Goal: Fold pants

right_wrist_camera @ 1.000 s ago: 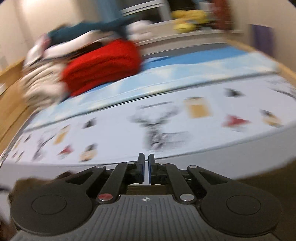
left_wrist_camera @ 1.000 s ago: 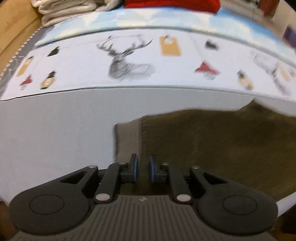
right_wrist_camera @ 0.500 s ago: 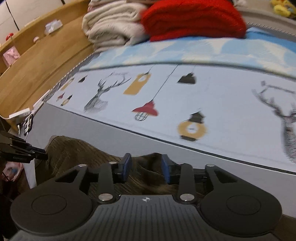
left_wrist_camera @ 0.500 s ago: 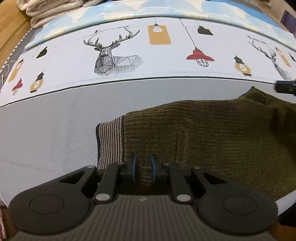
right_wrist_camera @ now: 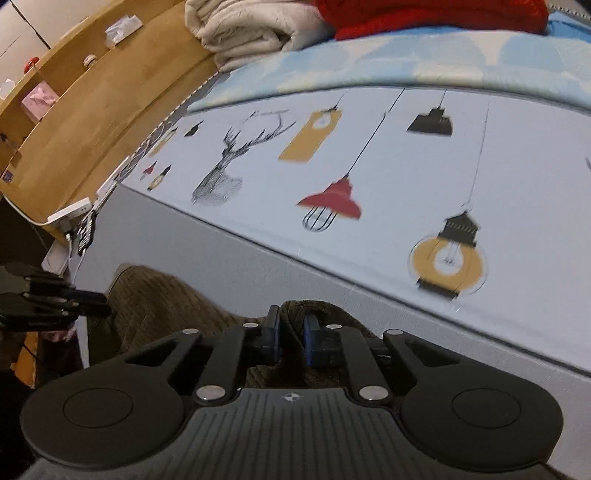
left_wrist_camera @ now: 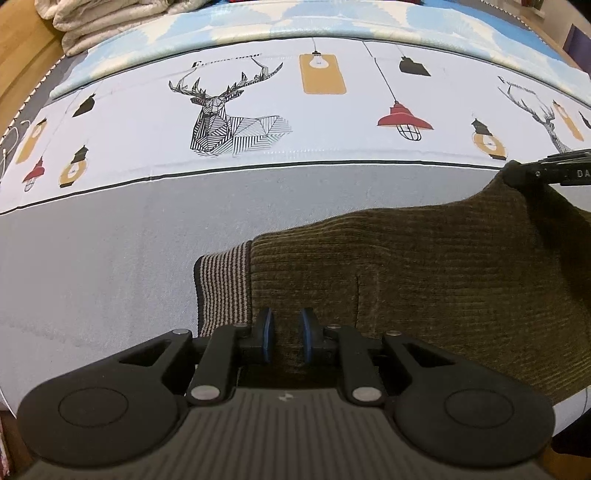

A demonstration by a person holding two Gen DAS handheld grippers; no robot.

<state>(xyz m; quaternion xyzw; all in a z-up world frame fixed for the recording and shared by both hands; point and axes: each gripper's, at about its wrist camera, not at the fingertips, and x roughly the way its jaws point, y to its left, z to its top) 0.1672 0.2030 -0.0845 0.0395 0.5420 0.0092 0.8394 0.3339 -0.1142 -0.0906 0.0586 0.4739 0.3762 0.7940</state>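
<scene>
The right gripper (right_wrist_camera: pixel 291 338) has just swung over and closed on the far edge of the dark green ribbed pants (left_wrist_camera: pixel 424 280), while the left gripper (left_wrist_camera: pixel 285 339) pinches the near edge by the striped cuff, so both can lift and fold

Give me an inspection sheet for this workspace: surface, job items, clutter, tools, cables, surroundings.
Surface: bed sheet, grey band near, deer and lamp print beyond.
Job's things: olive corduroy pants lying on the grey band, striped waistband at their left end.
Clutter: folded cream blanket and red knit at the far end.
Tools: left tool pinching pants beside the waistband; right tool has just been closing, on a raised fold.
Cables: white cord at the bed's left edge.
Surroundings: wooden shelf with small items.
</scene>
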